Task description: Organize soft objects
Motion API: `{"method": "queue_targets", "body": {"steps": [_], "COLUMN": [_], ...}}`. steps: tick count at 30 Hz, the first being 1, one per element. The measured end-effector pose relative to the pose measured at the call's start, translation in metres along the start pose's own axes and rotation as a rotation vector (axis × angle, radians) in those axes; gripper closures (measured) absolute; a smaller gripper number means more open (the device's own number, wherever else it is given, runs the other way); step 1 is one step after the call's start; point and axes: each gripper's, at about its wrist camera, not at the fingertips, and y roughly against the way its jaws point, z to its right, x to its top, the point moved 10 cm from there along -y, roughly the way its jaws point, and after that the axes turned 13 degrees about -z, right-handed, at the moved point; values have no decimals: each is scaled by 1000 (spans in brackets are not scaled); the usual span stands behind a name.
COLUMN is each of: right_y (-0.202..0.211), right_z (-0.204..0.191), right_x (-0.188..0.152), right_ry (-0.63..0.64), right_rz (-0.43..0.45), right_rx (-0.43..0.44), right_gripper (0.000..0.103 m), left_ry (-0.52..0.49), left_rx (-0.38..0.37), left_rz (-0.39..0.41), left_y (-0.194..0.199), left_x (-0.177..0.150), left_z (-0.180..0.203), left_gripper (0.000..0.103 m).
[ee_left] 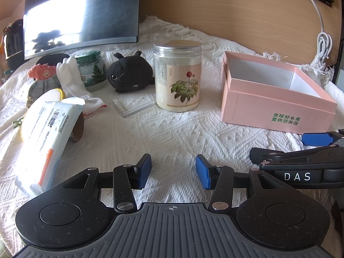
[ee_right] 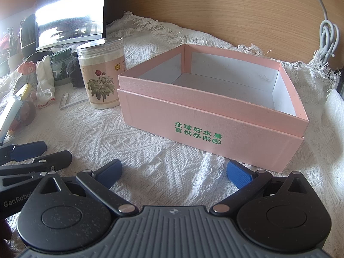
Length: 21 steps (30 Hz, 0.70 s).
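Pink box (ee_right: 215, 126) is being kept open-topped at right w/ nothing in it; black plush (ee_left: 129, 76) & white glove (ee_left: 69, 76) are being left far left. L gripper (ee_left: 173, 171) & R gripper (ee_right: 174, 173) are being held open, nothing gripped.

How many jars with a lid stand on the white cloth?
2. The tall clear jar with a flower label stands left of the pink box; the green-lidded jar stands behind the white glove. Clutter at left may hide more.

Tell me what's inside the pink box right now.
Nothing shows inside the pink box: the right wrist view gives bare white walls and a bare floor. Its near wall hides the front strip of floor, so that part is unchecked.
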Motion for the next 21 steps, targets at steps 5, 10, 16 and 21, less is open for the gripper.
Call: {"method": "queue_targets", "body": {"steps": [5,10,16,21], "right_y": [0,0,2,-1], "right_z": [0,1,-1,-4], "right_x": [0,1,7,8], "right_ry": [0,-1,-8,20], "right_rz": [0,0,-71,-209], "right_rx": [0,0,16,14], "right_gripper": [0,0,0,0], "left_ry": [1,4,44,50], "left_rx": [-1,-5,-42,-85], "left_rz": [0,0,5,-23], "left_y": [0,0,1,4], "left_x": [0,0,0,3], "left_z": [0,0,-4,-8], "left_gripper": [52,52,53,53]}}
